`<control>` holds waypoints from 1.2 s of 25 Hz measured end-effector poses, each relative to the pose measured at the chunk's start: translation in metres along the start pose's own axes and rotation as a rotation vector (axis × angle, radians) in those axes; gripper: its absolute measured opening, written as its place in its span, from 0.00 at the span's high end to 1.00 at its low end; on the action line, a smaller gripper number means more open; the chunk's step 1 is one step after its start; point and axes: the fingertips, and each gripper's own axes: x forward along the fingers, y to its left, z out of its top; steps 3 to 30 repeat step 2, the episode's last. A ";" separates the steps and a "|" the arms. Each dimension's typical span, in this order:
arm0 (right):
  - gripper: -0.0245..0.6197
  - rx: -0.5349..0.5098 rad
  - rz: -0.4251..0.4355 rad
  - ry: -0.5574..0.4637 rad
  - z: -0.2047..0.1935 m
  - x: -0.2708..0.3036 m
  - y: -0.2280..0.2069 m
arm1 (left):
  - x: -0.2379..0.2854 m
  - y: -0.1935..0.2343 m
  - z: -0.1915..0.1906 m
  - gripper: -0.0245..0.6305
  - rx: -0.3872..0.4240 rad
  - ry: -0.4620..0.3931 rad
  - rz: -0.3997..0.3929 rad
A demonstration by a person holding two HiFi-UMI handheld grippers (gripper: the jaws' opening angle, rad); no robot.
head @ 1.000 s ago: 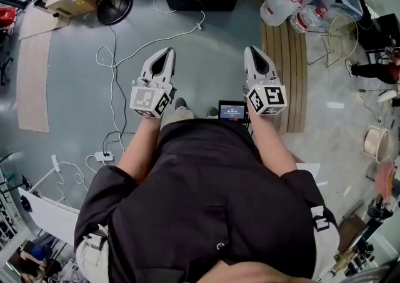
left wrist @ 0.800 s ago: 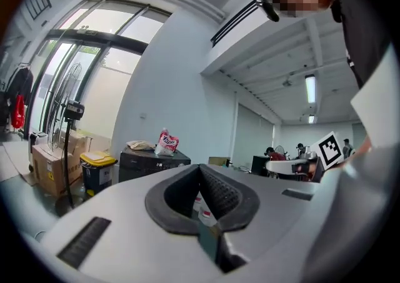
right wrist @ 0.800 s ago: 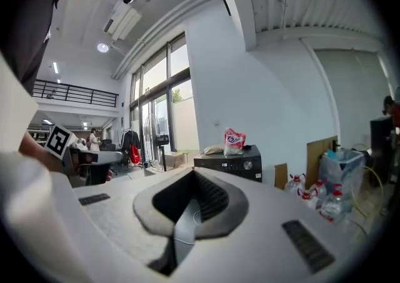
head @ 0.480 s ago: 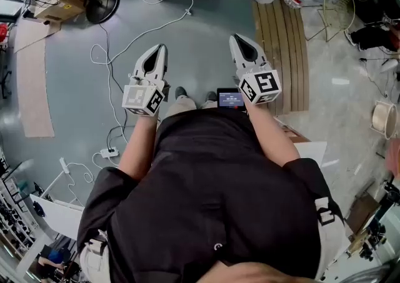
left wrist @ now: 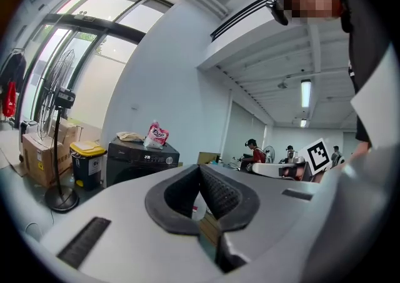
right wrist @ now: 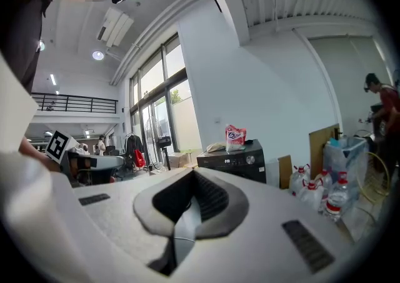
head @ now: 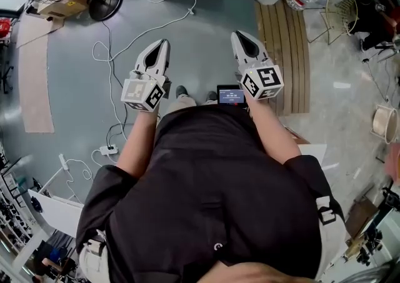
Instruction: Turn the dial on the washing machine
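left claw (left wrist: 199,169): clenched, pads meet at the tips, nothing between them; held level at waist height.
right claw (right wrist: 194,173): clenched, empty; beside the left one and tipped a touch down.
why held so: both 2 claws sit out in front of the torso and aim the same way. Judged a carry pose, since nothing is within reach.
person: stands on open floor (head: 75,57) with a small lit screen (head: 231,95) at the waist between the arms.
washing machine (right wrist: 237,163): dark box against the white wall, well apart from both claws, straight ahead in both gripper views.
dial (right wrist: 251,160): small round knob on the front panel, right of the lit digits; setting too small to read.
on top of machine: pink bag (right wrist: 235,135) and a pale heap beside it.
stage: fits either walking up to the dial or standing off after a turn; cannot tell which.
around: fan (left wrist: 59,144) to one side of the machine, water bottles (right wrist: 325,194) to the other, loose cables (head: 109,57) on the floor. The cables are a likely trip risk.
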 end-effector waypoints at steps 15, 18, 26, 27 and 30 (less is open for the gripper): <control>0.96 0.003 0.004 0.000 0.000 0.001 -0.002 | 0.000 0.001 -0.002 0.97 -0.008 0.004 0.005; 0.96 0.003 0.004 0.000 0.000 0.001 -0.002 | 0.000 0.001 -0.002 0.97 -0.008 0.004 0.005; 0.96 0.003 0.004 0.000 0.000 0.001 -0.002 | 0.000 0.001 -0.002 0.97 -0.008 0.004 0.005; 0.96 0.003 0.004 0.000 0.000 0.001 -0.002 | 0.000 0.001 -0.002 0.97 -0.008 0.004 0.005; 0.96 0.003 0.004 0.000 0.000 0.001 -0.002 | 0.000 0.001 -0.002 0.97 -0.008 0.004 0.005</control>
